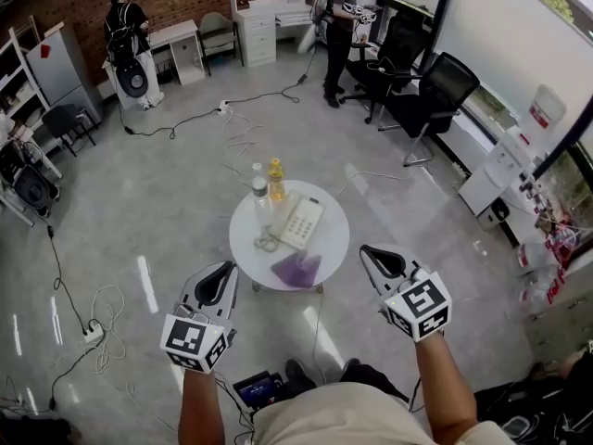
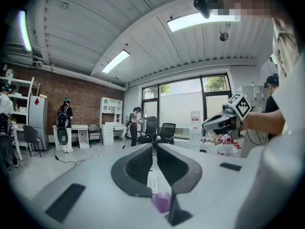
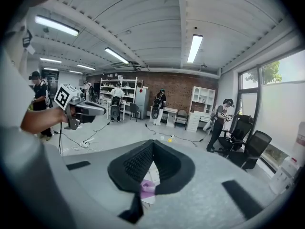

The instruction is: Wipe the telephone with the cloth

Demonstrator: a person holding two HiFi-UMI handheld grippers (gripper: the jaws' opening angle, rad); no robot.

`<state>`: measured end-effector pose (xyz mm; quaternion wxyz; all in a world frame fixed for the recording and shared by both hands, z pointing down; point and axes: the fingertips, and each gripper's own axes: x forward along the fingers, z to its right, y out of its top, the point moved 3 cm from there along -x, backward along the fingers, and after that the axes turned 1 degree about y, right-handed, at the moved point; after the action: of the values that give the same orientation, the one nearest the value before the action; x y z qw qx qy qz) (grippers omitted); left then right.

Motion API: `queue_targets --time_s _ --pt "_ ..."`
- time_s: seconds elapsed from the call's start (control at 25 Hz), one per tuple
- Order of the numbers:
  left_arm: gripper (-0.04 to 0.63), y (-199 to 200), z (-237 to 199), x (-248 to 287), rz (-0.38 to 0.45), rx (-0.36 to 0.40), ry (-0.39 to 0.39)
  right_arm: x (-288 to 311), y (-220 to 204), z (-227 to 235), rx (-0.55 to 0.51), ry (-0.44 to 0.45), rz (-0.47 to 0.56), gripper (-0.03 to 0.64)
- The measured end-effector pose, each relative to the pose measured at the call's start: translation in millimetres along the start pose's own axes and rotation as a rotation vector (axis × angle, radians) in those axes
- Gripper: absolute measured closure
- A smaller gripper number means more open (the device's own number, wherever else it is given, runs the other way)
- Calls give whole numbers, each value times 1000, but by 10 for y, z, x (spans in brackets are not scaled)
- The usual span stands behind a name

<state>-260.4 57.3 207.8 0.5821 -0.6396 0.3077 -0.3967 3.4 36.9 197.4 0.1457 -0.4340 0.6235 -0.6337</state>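
The telephone lies on the round white desk, ahead of both grippers and between their lines of reach, a little nearer the left gripper than the right gripper. Its long axis slants: the near end points back toward the left gripper, and the far end points away and to the right. The coiled cord lies at its near left corner. The purple cloth lies just in front of the telephone, at the desk edge closest to the grippers. Both grippers hover short of the desk, well apart from each other. Each has its jaws pressed together with nothing between them. Beyond the telephone stand a clear bottle and a yellow bottle.
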Motion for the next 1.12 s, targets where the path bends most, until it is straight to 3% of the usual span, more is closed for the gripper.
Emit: queue_targets --time_s 0.28,0.6,1.12 --pt "566 -222 -134 132 -49 -10 15 354 -135 32 4 43 -21 622" --pt "566 -288 -235 315 -124 6 87 825 -225 220 19 144 -2 623" --pt "566 -527 -384 1187 -199 -23 118 1491 -610 771 43 235 -76 623"
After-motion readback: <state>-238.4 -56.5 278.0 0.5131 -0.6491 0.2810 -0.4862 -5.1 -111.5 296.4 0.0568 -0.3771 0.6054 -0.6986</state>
